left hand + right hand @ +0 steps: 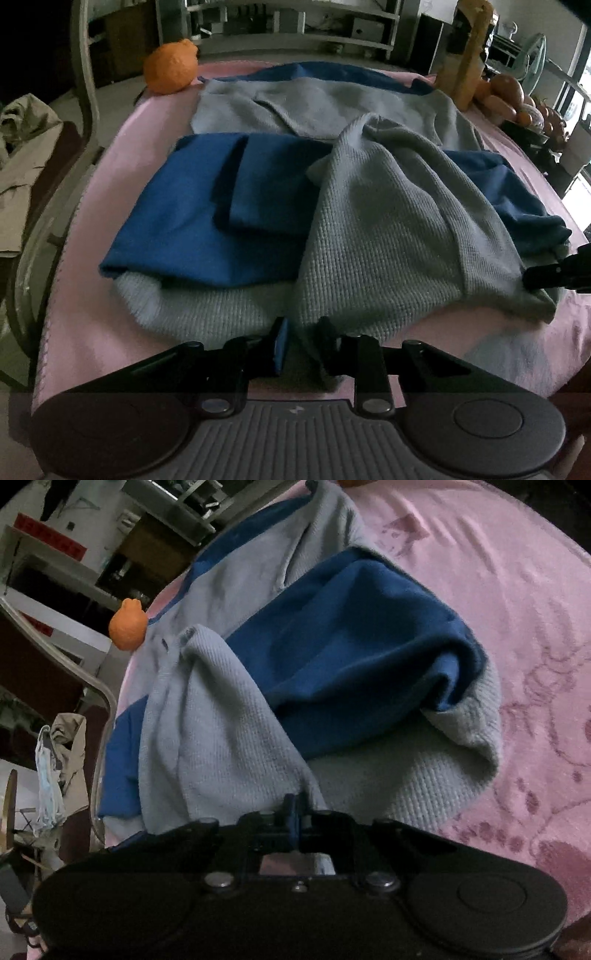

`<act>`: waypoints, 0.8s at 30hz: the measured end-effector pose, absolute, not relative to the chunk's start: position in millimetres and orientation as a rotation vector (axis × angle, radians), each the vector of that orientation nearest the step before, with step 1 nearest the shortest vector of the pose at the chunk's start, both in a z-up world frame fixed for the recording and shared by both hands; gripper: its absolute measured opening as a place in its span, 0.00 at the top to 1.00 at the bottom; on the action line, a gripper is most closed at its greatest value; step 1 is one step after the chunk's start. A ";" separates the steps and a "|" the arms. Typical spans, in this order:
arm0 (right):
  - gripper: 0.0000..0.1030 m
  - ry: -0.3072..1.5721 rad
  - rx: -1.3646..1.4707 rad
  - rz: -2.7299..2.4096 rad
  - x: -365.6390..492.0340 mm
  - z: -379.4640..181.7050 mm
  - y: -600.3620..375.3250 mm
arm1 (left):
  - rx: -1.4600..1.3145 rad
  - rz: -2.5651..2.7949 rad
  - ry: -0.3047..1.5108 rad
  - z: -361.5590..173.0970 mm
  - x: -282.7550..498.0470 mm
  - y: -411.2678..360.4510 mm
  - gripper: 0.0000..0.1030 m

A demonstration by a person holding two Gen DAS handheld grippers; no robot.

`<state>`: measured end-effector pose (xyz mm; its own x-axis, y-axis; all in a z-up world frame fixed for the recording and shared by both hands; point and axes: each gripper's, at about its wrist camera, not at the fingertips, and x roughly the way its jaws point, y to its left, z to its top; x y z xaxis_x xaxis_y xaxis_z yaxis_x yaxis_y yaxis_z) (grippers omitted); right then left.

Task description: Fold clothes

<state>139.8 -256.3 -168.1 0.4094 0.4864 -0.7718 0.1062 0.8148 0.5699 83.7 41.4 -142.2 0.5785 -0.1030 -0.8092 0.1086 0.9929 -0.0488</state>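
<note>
Both hand-held grippers pinch the grey-and-blue sweater's (388, 221) hem: the left hand-held gripper (301, 345) at 6 o'clock, the right hand-held gripper (297, 812) pressed together; its thin bite could slip, collapsing the fold.

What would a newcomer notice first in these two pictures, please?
A grey and blue sweater lies half folded across the pink blanket. Both tools grip its near grey edge, the left tool and the right tool. An orange toy sits at the far corner.
</note>
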 end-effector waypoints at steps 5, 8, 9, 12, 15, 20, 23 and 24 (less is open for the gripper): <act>0.90 1.089 0.596 0.316 121.3 -159.9 -250.0 | 0.038 -0.179 0.885 -138.3 74.3 27.5 0.80; 0.97 1.126 0.533 0.289 125.2 -167.3 -240.5 | 0.064 -0.146 0.930 -147.8 83.3 23.8 0.79; 0.99 1.137 0.512 0.269 127.6 -169.0 -238.4 | 0.066 -0.140 0.935 -148.4 84.8 23.5 0.79; 0.97 1.133 0.488 0.265 129.8 -166.3 -234.9 | 0.027 -0.135 0.954 -145.1 87.6 29.6 0.79; 0.86 1.099 0.485 0.303 129.8 -154.9 -231.3 | -0.049 -0.142 0.924 -125.8 87.5 41.0 0.82; 0.84 0.992 0.576 0.365 137.7 -107.3 -237.5 | -0.156 -0.179 0.807 -69.5 104.4 65.3 0.81; 0.83 0.893 0.568 0.380 157.8 -62.3 -234.3 | -0.171 -0.161 0.746 -37.9 130.8 80.0 0.71; 0.83 0.859 0.564 0.383 166.6 -47.5 -233.8 | -0.173 -0.150 0.731 -29.2 141.8 84.8 0.66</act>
